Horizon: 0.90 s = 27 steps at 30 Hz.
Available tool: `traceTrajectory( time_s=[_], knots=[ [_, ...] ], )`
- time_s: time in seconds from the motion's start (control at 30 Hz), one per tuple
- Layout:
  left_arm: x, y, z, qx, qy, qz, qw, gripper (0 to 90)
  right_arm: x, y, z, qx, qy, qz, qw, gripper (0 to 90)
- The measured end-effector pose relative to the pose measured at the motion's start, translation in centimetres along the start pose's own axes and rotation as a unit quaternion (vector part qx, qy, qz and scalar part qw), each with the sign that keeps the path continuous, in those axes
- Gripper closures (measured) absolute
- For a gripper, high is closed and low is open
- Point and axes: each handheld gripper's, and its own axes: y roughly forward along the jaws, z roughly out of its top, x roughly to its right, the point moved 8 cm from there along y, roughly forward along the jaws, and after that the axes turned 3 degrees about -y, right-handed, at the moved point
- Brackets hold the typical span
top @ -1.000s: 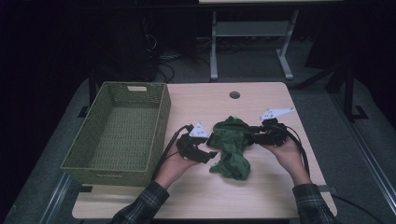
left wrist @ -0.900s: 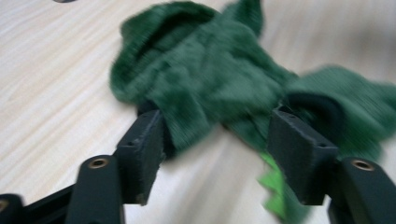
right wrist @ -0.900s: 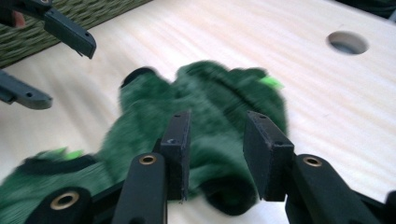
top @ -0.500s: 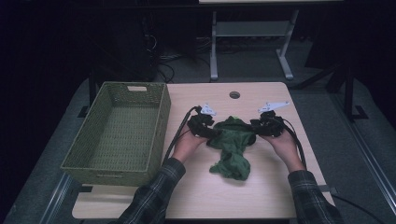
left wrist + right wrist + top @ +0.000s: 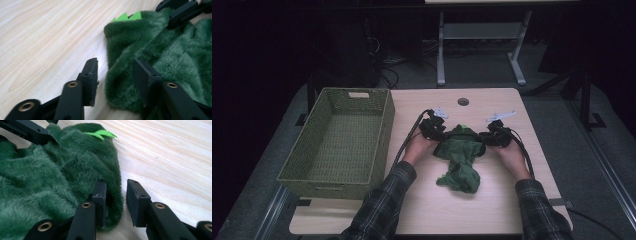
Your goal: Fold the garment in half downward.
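Fingers of the left gripper (image 5: 113,72) stand partly open astride the near fold of the fluffy dark-green plush garment (image 5: 460,155), and they have just been closing; one pad (image 5: 90,75) rests on bare wood short of the pile, the other (image 5: 145,77) lies against the fur, so no pinch is made yet. At the garment's other side the right gripper (image 5: 116,200) straddles a rolled hem, its jaws narrower and also just closing, one pad (image 5: 100,200) sunk in the pile and the other (image 5: 136,200) clear of it.

By my reading the step in hand is taking hold of the garment's two upper corners. The next move calls for both pairs to shut fully on cloth, then a level lift so the hanging part clears the top.

That garment lies crumpled near the middle of the pale wooden table (image 5: 492,210), between the two hands, its bright green felt spikes (image 5: 101,133) on the far edge. Left of the garment, well apart, stands an empty olive woven basket (image 5: 377,145), whose near wall is the one edge to clear. Beyond the garment bare table runs past a round grommet hole (image 5: 463,101).
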Motion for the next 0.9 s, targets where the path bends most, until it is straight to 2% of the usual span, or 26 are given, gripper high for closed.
traceTrajectory(
  time_s=[0.17, 0.3, 0.4, 0.47, 0.6, 0.73, 0.87, 0.9],
  knots=[
    [-0.1, 0.7, -0.5, -0.009, -0.005, -0.005, 0.9999, 64.5, -0.3, 0.2, 0.1, 0.002, 0.003, 0.006, 1.0, 74.6],
    [0.0, 0.9, -0.5, -0.011, 0.003, -0.007, 0.9999, 76.2, -0.4, 0.2, 0.1, 0.0, -0.001, 0.005, 1.0, 85.6],
    [0.2, 0.8, -0.5, -0.013, -0.004, -0.007, 0.9999, 85.5, -0.4, 0.2, 0.1, 0.002, 0.004, 0.008, 1.0, 87.0],
    [0.2, 0.5, -0.3, -0.015, -0.014, -0.008, 0.9998, 86.7, -0.5, 0.0, 0.2, 0.008, 0.005, 0.015, 0.9999, 87.1],
    [0.4, -0.8, 0.7, 0.006, -0.014, -0.007, 0.9999, 86.7, -0.8, -1.0, 1.0, 0.022, 0.005, 0.011, 0.9997, 87.4],
    [0.6, -2.3, 2.0, 0.027, -0.013, -0.005, 0.9995, 86.7, -0.8, -2.0, 1.6, 0.038, -0.011, 0.003, 0.9992, 87.7],
    [0.9, -3.6, 3.5, 0.045, -0.006, -0.001, 0.999, 86.7, -0.3, -2.9, 2.1, 0.054, 0.002, 0.005, 0.9985, 87.8],
    [1.0, -3.8, 3.8, 0.048, -0.003, 0.002, 0.9989, 86.7, -0.2, -3.0, 2.2, 0.049, 0.008, 0.012, 0.9987, 87.8]
  ],
)
